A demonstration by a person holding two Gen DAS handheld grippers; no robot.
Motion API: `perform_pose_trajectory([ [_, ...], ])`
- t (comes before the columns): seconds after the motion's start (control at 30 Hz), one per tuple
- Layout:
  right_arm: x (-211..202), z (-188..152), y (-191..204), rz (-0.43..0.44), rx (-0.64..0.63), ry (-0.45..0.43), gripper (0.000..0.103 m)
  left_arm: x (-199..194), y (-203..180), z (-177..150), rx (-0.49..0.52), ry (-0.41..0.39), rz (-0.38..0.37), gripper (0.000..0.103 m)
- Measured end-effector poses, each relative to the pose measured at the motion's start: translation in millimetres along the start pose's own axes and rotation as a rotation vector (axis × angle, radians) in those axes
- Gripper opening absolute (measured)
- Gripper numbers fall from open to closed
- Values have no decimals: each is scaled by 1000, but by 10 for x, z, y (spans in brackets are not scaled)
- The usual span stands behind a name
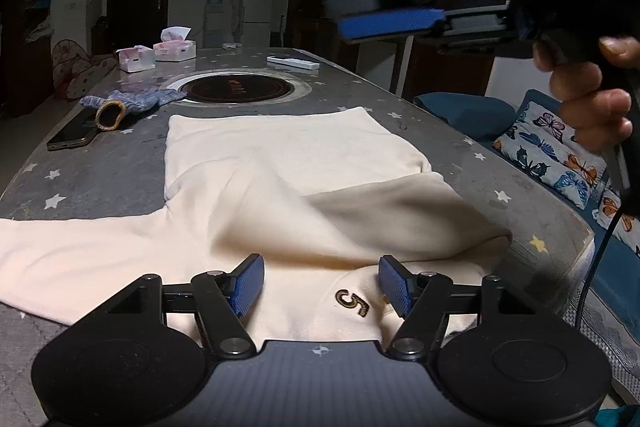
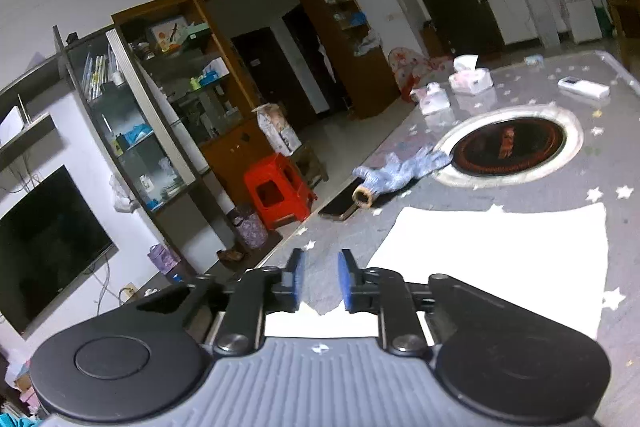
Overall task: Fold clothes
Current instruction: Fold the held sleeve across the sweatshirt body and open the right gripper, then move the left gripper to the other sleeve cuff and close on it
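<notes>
A cream sweatshirt (image 1: 280,163) with a brown embroidered "5" (image 1: 352,302) lies flat on the grey star-patterned table (image 1: 100,171). One sleeve spreads to the left, the right sleeve is folded across the body. My left gripper (image 1: 321,285) is open and empty, low over the chest near the "5". My right gripper (image 2: 321,281) is open with a narrow gap, holds nothing, and is raised above the garment (image 2: 500,259); it also shows in the left wrist view (image 1: 392,23), at the upper right, held by a hand.
On the table beyond the garment: a blue knit glove (image 1: 124,103), a phone (image 1: 72,137), a round inset burner (image 1: 236,89), tissue boxes (image 1: 174,49) and a white remote (image 1: 294,63). A butterfly cushion (image 1: 560,155) lies right of the table edge. A red stool (image 2: 278,189) stands on the floor.
</notes>
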State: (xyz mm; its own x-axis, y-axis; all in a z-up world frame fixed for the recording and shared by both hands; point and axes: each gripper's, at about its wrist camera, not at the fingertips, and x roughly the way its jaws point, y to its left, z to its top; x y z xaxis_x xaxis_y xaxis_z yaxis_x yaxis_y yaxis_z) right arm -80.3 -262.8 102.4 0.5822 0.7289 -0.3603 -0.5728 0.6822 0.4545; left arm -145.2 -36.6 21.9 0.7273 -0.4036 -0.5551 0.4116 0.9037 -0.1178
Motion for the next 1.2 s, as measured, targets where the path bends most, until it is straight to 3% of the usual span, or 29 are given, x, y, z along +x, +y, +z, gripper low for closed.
perform_pose_trajectory([
  [0.13,-210,86,-122,-73,-38,0,20,-40,43,28,-9,-13,9,67],
  [0.23,-322,113,-298,-198,-80,47,21,-80,82,59,-19,-30,18,67],
  [0.33,-354,58,-489,-298,-117,120,21,-85,119,102,-28,-45,34,67],
  [0.47,-287,-211,-657,-354,-167,245,21,12,171,128,-40,-32,57,64],
  [0.6,-191,-433,-634,-345,-263,317,21,93,197,96,-37,-8,75,55],
  [0.73,-142,-511,-559,-314,-328,330,21,136,214,72,-39,4,86,47],
  [1.07,-99,-557,-557,-299,-397,346,21,157,303,105,-79,-3,131,47],
  [1.17,-61,-569,-568,-303,-410,357,21,204,282,94,-62,8,124,28],
  [1.2,-44,-576,-578,-306,-413,362,21,204,274,93,-54,8,129,17],
])
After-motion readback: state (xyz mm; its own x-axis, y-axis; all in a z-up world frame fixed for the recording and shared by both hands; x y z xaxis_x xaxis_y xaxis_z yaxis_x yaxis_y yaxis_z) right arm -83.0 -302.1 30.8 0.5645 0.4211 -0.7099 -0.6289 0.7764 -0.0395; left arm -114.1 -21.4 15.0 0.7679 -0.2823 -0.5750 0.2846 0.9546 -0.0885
